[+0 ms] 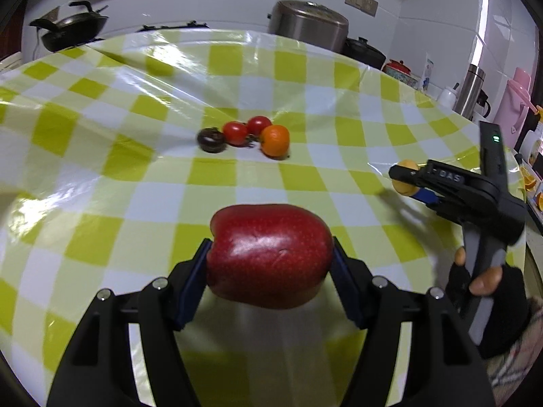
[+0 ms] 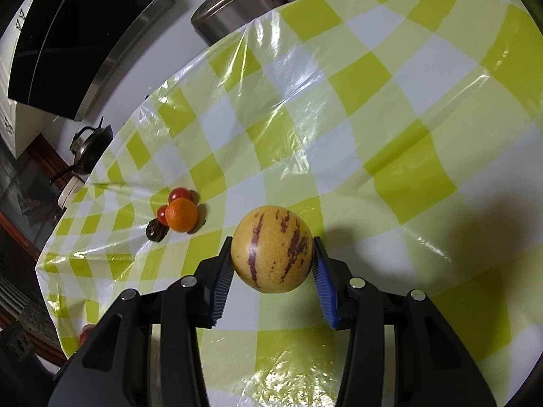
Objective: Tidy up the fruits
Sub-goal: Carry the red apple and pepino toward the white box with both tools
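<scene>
My left gripper (image 1: pixel 269 254) is shut on a big red apple (image 1: pixel 268 254), held above the green-and-white checked tablecloth (image 1: pixel 135 169). My right gripper (image 2: pixel 271 254) is shut on a yellow melon with purple stripes (image 2: pixel 271 249); in the left wrist view the right gripper (image 1: pixel 402 178) shows at the right with that yellow fruit (image 1: pixel 405 188) in it. At the table's middle lies a small cluster: an orange (image 1: pixel 275 140) (image 2: pixel 183 215), two red tomatoes (image 1: pixel 235 132) (image 2: pixel 179 194) and a dark round fruit (image 1: pixel 211 139) (image 2: pixel 155 231).
A gloved hand (image 1: pixel 488 288) holds the right gripper's handle. Past the table's far edge stand a steel pot (image 1: pixel 307 23), a black wok (image 1: pixel 73 25), a dark lidded pot (image 1: pixel 364 51), a steel flask (image 1: pixel 471 90) and a pink jug (image 1: pixel 516 101).
</scene>
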Demonstrator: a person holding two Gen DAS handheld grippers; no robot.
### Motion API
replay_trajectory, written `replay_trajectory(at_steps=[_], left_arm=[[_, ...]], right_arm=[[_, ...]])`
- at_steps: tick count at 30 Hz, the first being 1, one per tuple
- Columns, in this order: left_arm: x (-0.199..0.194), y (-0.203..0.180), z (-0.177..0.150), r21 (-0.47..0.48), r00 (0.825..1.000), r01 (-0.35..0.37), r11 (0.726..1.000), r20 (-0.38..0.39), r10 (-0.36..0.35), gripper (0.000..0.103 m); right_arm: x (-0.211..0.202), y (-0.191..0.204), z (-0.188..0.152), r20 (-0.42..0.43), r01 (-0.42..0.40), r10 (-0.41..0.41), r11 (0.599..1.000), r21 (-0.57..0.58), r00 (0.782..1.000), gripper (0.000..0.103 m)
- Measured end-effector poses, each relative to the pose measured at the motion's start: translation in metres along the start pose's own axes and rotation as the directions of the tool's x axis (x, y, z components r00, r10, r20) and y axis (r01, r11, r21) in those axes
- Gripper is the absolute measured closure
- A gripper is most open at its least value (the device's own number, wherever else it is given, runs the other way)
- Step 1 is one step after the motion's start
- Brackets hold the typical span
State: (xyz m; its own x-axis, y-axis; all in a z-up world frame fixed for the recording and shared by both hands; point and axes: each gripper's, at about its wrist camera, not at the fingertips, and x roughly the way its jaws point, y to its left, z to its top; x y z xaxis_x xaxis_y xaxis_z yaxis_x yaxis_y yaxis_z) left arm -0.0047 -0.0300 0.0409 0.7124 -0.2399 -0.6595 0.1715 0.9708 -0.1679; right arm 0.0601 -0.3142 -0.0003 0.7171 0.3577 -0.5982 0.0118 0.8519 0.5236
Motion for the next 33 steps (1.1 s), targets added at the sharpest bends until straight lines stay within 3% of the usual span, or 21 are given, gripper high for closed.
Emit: replay_trajectory(at_steps=[5,10,17,23,29,33], left_arm=[[-0.027,0.01,-0.017,-0.001,1.0,-0.013,1.0,0.022,0.013,0.036],[-0.048,0.028,-0.029,-0.008,0.999,-0.029,1.0,0.029,0.029,0.036],[-0.075,0.053,-0.04,-0.038,0.997,-0.052,0.998,0.062,0.054,0.036],[-0.096,0.07,-0.054,-0.049,0.994,-0.069,0.996,0.078,0.073,0.036],[-0.136,0.095,-0.074,-0.071,0.989,-0.096,0.993,0.107,0.103,0.036],[-0.173,0.117,-0.094,-0.099,0.981,-0.125,0.987,0.133,0.138,0.036]], right_arm=[[0.0,0.007,-0.002,-0.031,-0.039,0.038,0.999,-0.025,0.999,0.058],[-0.012,0.026,-0.026,-0.061,-0.106,0.105,0.994,-0.016,0.993,0.058],[-0.04,0.091,-0.071,-0.132,-0.22,0.204,0.969,-0.117,0.97,0.058],[-0.053,0.143,-0.113,-0.193,-0.269,0.229,0.939,-0.215,0.954,0.058],[-0.061,0.192,-0.152,-0.258,-0.35,0.282,0.895,-0.275,0.924,0.058],[-0.067,0.234,-0.184,-0.32,-0.423,0.321,0.845,-0.329,0.891,0.058]])
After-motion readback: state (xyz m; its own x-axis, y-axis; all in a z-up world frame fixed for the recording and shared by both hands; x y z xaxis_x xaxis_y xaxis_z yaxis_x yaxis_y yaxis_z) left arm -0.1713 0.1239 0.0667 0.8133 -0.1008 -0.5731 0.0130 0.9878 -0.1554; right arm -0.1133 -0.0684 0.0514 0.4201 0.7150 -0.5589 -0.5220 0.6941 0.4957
